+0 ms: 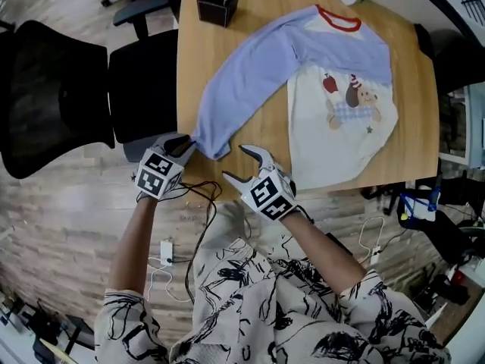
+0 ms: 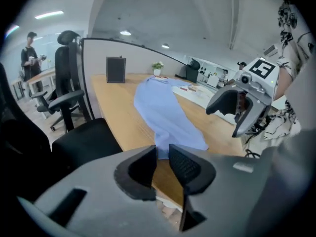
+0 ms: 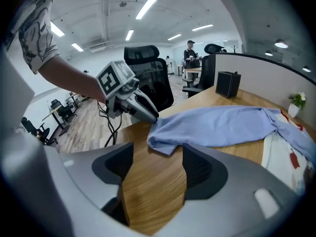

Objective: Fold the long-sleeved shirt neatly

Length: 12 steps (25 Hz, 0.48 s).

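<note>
Your left tongs [image 2: 163, 149] pinch the blue sleeve cuff [image 1: 211, 146] at the desk's [image 1: 203, 67] near edge, your right tongs [image 1: 236, 163] spread empty beside it; the shirt [image 1: 341, 127], flat toward the right edge, looks light and limp, so grip cuffs and hems.

Bare table [image 1: 258, 127] between the sleeve [image 1: 250, 70] and the shirt body [image 1: 341, 150] gives the right gripper [image 1: 236, 163] free passage. Office chairs [image 1: 140, 82] close off the table's left edge; a black box [image 1: 218, 3] occupies its far-left corner.
</note>
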Tool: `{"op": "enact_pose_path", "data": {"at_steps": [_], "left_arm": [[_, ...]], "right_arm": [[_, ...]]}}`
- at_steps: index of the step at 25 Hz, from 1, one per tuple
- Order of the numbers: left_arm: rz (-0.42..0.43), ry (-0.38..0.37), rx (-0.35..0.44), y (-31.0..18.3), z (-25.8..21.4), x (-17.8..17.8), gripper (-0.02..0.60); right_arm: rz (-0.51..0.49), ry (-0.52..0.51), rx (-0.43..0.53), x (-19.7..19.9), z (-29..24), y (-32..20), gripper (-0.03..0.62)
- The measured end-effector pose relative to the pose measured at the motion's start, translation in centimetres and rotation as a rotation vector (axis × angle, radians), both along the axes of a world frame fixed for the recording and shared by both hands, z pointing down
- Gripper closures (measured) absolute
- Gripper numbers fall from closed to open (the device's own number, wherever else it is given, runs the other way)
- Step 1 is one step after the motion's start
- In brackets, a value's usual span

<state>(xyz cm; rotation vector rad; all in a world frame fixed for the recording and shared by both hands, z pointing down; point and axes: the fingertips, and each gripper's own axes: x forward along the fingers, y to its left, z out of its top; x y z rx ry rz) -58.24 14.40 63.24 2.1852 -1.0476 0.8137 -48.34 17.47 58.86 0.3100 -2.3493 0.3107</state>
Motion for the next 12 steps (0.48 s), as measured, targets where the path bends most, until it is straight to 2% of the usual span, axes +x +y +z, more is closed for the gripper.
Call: {"op": "enact_pose_path", "data": {"at_steps": [2,3,6,9,12], "left_arm": [[-0.017,0.013,-0.013,-0.1,0.2,-0.1,0.552],[-0.018,0.029,-0.016,-0.2,0.0,-0.1,0.565],[-0.01,0.093,0.007,-0.5,-2.1,0.5,0.565],[-0.001,0.167,-0.006,-0.4,-4.5,1.1,0.565],[0.01,0.194,-0.011,-0.7,-5.9,1.4,0.565]], "right_arm": [[0.007,0.025,-0.012,0.0,1.4,0.0,0.281],[0.009,0.032,-0.016,-0.1,1.8,0.0,0.293],[0.017,0.026,-0.023,-0.6,2.1,-0.2,0.307],[0.045,-0.001,-0.035,-1.3,2.2,-0.1,0.341],[0.053,0.014,-0.018,-1.9,2.9,-0.1,0.339]]}}
